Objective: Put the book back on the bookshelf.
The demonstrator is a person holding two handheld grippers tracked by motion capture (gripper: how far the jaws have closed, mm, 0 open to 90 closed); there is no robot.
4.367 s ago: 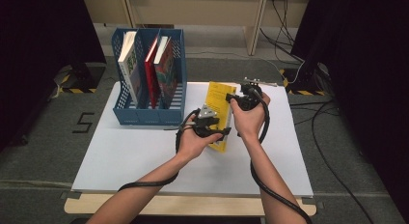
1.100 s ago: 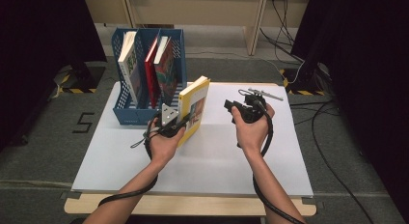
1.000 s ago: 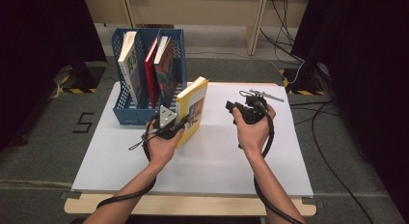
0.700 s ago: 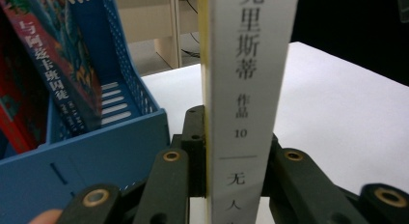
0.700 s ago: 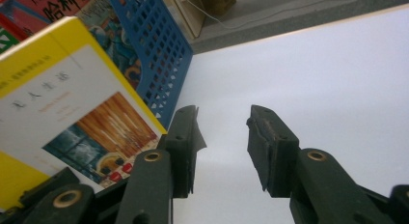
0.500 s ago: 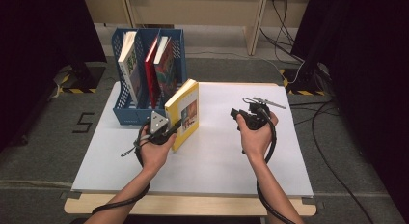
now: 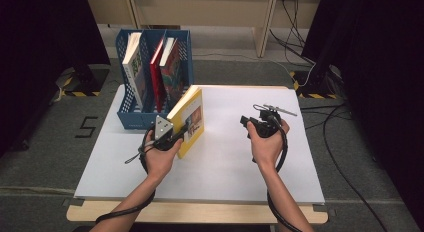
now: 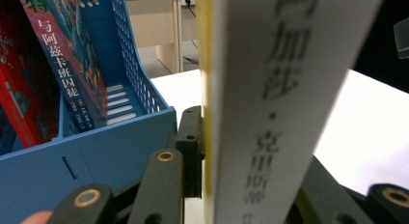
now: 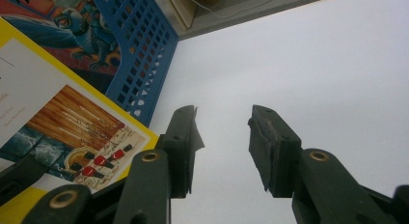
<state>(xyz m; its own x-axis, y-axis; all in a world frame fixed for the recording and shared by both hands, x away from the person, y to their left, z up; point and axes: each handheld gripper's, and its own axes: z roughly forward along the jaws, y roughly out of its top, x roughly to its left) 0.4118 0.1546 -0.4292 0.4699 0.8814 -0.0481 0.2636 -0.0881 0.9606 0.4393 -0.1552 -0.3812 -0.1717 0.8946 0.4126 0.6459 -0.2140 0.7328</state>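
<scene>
Between the left tongs' jaws: the yellow book (image 7: 191,123) was held upright on its lower edge, spine toward the camera in the left gripper view (image 8: 270,113), tilted toward the rack.
Left tongs (image 7: 172,138): closed on the book near its lower corner; the jaws had just been opening a little, though the pads were seen against both covers.
Right tongs (image 7: 252,123): half open and empty, held low over the bare table (image 7: 225,167), well apart from the book; the gap between the jaws was seen clear in the right gripper view (image 9: 224,151).
Rack (image 7: 150,119): just beyond and left of the left tongs, blue, with three books stood in it; the rightmost slot, next to the red book (image 7: 172,74), was judged the likely target.
Risk, slip: with the grip loosening, the book could be dropped flat onto the table.
Risk, snag: the book's top corner could be caught on the rack's wall if swung in too low.
Risk, tip: the rack could be shoved, since it was steadied by nothing.
</scene>
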